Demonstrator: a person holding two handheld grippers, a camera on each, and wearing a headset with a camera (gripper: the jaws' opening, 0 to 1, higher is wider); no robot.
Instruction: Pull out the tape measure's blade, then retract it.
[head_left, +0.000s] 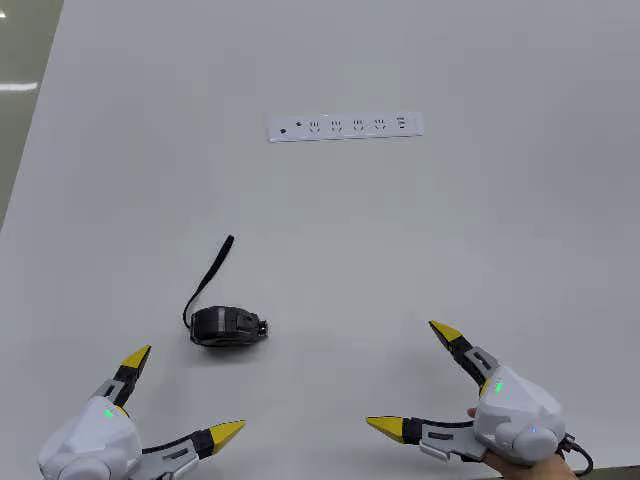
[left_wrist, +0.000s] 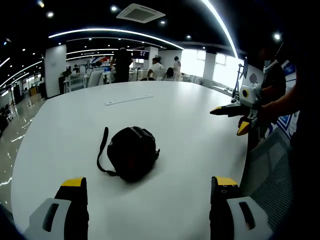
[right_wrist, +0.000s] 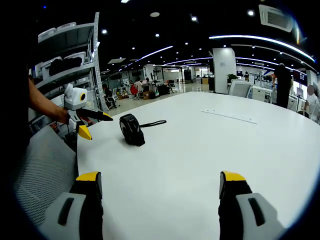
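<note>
Tape measure (head_left: 227, 326) on the white table (head_left: 420, 230), blade in, just ahead of left gripper (head_left: 185, 393); right gripper (head_left: 412, 378) well off to the side. Both spread wide, holding nothing. Case looks rigid, compact, likely slick, may skid: clamp its flat sides with one, pinch the blade hook with the other. Strap (head_left: 212, 270) is limp, skip it

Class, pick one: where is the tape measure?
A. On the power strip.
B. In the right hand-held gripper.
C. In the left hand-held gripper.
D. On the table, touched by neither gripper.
D: the tape measure lies on the table, apart from the left hand-held gripper and the right hand-held gripper, both open.
</note>
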